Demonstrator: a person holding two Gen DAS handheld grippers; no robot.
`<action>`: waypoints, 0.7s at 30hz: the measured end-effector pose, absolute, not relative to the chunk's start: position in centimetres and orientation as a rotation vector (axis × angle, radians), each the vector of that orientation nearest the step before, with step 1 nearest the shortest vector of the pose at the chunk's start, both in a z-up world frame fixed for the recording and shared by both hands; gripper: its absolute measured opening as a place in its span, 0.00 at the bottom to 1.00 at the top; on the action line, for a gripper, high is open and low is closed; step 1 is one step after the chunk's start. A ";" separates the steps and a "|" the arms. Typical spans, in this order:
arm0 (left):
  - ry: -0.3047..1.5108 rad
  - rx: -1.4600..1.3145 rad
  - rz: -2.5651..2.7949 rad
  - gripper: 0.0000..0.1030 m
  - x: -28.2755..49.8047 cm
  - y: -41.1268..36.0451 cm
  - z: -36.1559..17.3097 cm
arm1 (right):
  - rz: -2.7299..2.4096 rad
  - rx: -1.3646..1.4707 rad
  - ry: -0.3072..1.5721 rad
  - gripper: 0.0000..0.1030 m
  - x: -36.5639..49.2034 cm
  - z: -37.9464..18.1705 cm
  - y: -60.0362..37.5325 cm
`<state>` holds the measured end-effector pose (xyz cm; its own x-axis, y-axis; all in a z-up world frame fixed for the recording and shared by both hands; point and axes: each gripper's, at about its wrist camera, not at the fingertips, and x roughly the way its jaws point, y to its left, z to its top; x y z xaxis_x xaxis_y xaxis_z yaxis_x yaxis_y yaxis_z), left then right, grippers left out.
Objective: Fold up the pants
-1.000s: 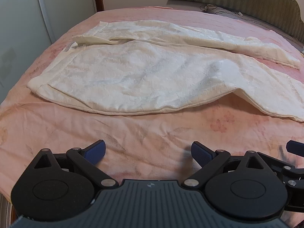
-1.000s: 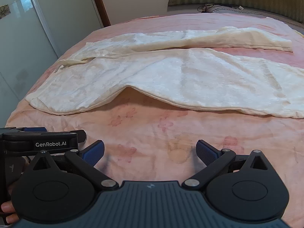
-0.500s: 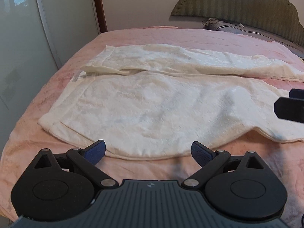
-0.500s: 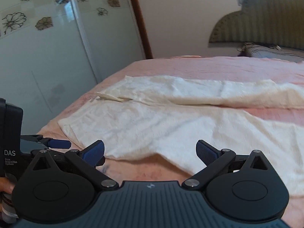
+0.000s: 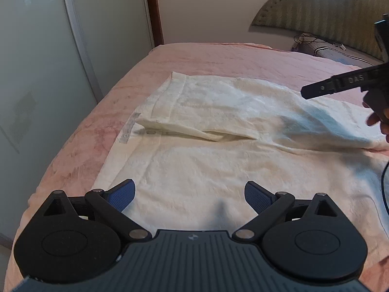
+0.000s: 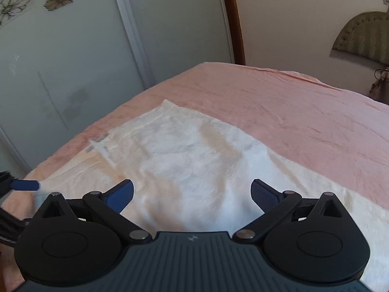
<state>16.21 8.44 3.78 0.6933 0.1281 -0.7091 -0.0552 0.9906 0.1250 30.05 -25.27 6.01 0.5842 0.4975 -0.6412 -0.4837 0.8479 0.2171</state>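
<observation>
Cream textured fabric pants (image 5: 218,160) lie spread flat on the pink bed (image 5: 218,56); the left claw (image 5: 189,194) and right claw (image 6: 192,194) hover above them, both spread apart

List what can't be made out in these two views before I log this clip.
- Pants leg ends: cut off by the right edge in both views.
- Label at the waistband: print too small in the left view, motion-blurred in the right.
- Right claw: in the left view only its body shows at the right edge; fingertips out of frame.
- Left claw: in the right view, only one blue fingertip at the left edge.
</observation>
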 end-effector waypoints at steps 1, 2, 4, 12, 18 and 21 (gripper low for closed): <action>0.799 0.104 0.105 0.96 17.0 8.5 3.8 | 0.569 0.025 0.772 1.00 32.1 5.6 -25.1; 0.802 0.109 0.106 0.96 17.8 8.7 3.8 | 0.561 0.026 0.782 1.00 33.6 5.3 -24.9; 0.817 0.107 0.105 0.96 19.5 9.1 3.6 | 0.539 0.007 0.796 1.00 37.1 4.5 -24.1; 0.850 0.082 0.107 0.96 25.4 10.5 3.8 | 0.578 -0.007 0.905 0.77 45.9 0.8 -22.1; 0.844 0.001 0.100 0.95 30.1 11.2 4.2 | 0.701 -0.128 0.808 0.20 43.4 0.9 -21.2; 0.778 -0.138 0.099 0.95 32.1 12.3 5.1 | 0.695 -0.294 0.663 0.13 39.5 2.0 -19.5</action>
